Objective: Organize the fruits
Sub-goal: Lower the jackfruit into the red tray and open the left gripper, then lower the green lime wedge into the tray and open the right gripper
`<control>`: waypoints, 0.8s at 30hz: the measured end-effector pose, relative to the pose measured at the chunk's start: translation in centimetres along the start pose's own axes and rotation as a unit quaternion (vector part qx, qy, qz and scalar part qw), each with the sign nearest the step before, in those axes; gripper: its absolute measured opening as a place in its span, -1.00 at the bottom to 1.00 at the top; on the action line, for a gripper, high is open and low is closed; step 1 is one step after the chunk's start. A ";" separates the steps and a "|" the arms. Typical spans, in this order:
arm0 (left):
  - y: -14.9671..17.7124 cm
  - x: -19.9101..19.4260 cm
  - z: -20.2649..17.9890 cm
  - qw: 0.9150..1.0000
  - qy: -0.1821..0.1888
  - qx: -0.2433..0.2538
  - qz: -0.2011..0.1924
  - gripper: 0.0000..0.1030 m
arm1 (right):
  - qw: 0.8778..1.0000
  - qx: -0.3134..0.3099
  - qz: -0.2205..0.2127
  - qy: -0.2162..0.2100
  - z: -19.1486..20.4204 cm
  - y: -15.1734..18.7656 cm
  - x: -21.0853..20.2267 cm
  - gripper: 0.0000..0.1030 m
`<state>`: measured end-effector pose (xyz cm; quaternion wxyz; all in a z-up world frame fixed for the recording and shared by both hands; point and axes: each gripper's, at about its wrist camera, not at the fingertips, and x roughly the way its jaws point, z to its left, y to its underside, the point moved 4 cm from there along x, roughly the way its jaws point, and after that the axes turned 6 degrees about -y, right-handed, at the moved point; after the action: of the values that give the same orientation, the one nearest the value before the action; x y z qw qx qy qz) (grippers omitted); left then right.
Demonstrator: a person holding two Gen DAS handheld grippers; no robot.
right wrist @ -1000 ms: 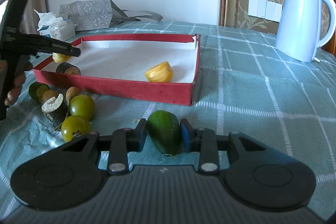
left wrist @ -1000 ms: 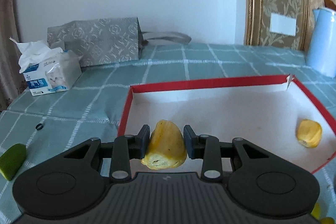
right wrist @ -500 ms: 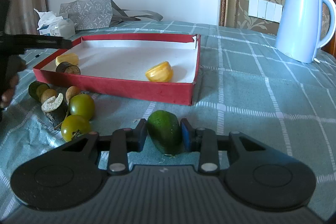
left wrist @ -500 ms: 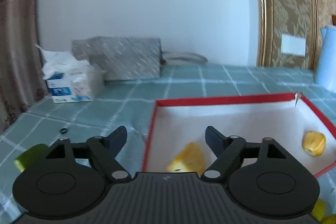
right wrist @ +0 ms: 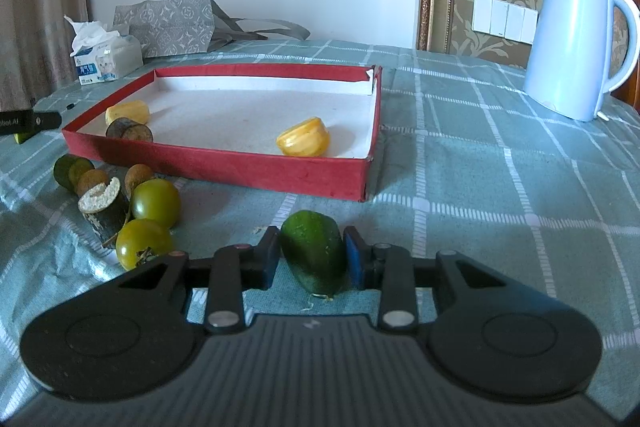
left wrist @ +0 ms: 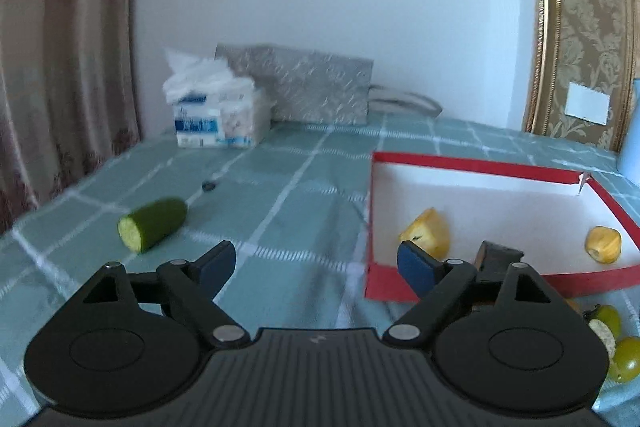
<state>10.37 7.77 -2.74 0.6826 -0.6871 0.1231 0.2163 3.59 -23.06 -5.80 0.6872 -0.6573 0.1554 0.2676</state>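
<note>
We see our left hand-held gripper point(left wrist: 316, 267) released; its jaws have just been opening and now stand wide with nothing between them, over the checked cloth of the bench point(left wrist: 304, 187) beside the left wall of the red tray point(left wrist: 472, 163); inside the tray, near that left wall, lies a yellow fruit piece point(left wrist: 428, 237) with its cut face turned toward us, and just beside it a dark cylinder piece point(right wrist: 130, 130) rests against the near wall; a second yellow fruit piece point(right wrist: 304, 142) sits toward the tray's right side, its long axis running roughly left to right in the right wrist view. Out on the cloth to the left lies a cut cucumber piece point(left wrist: 154, 223), its long axis slanting from near-left to far-right, cut end toward us. Our right hand-held gripper point(right wrist: 310, 261) is clenched on a green avocado-like fruit point(right wrist: 314, 253); the pads press its two sides, its long axis runs along the fingers, and its narrow end points back toward the camera, low over the cloth in front of the tray. Left of it a cluster rests on the bench: two green tomatoes point(right wrist: 154, 203), a cut dark stalk piece point(right wrist: 102, 205), and small brown round fruits point(right wrist: 138, 173). A pale blue kettle point(right wrist: 572, 47) stands far right; a tissue pack point(right wrist: 106, 57) and grey bag point(right wrist: 168, 25) sit at the back.
</note>
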 end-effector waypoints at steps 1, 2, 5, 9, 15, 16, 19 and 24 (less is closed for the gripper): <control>0.1 0.3 0.2 1.000 -0.002 -0.003 0.009 0.72 | 1.000 0.002 -0.001 -0.001 0.0 0.0 0.0 -0.38; 0.2 0.5 0.3 1.000 -0.005 -0.005 0.015 0.72 | 1.000 0.003 -0.001 -0.001 -0.1 0.0 0.0 -0.39; 0.4 1.0 0.6 0.999 -0.015 -0.010 0.028 0.73 | 1.000 0.005 -0.006 0.006 -0.3 0.0 -0.1 -0.39; 0.6 1.0 0.9 0.999 -0.021 -0.010 0.031 0.74 | 1.000 0.011 -0.011 0.017 -0.5 -0.2 -0.3 -0.39; 0.5 1.6 1.8 0.997 0.002 -0.047 0.053 0.74 | 0.999 -0.002 -0.037 0.008 0.7 -3.0 -0.4 -0.44; 0.5 1.6 1.8 0.997 0.005 -0.051 0.056 0.74 | 0.999 -0.012 -0.045 0.011 1.1 -3.7 -0.3 -0.44; 0.5 1.7 2.0 0.996 0.015 -0.061 0.061 0.74 | 0.997 -0.046 -0.053 0.016 2.4 -5.8 0.8 -0.45; 0.4 1.5 1.7 0.997 0.026 -0.059 0.053 0.74 | 0.996 -0.072 -0.047 0.018 3.9 -8.3 3.7 -0.45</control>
<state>11.23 9.65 -3.74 0.6252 -0.7239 0.1641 0.2413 10.79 -18.54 -0.79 0.6472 -0.7162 0.1172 0.2333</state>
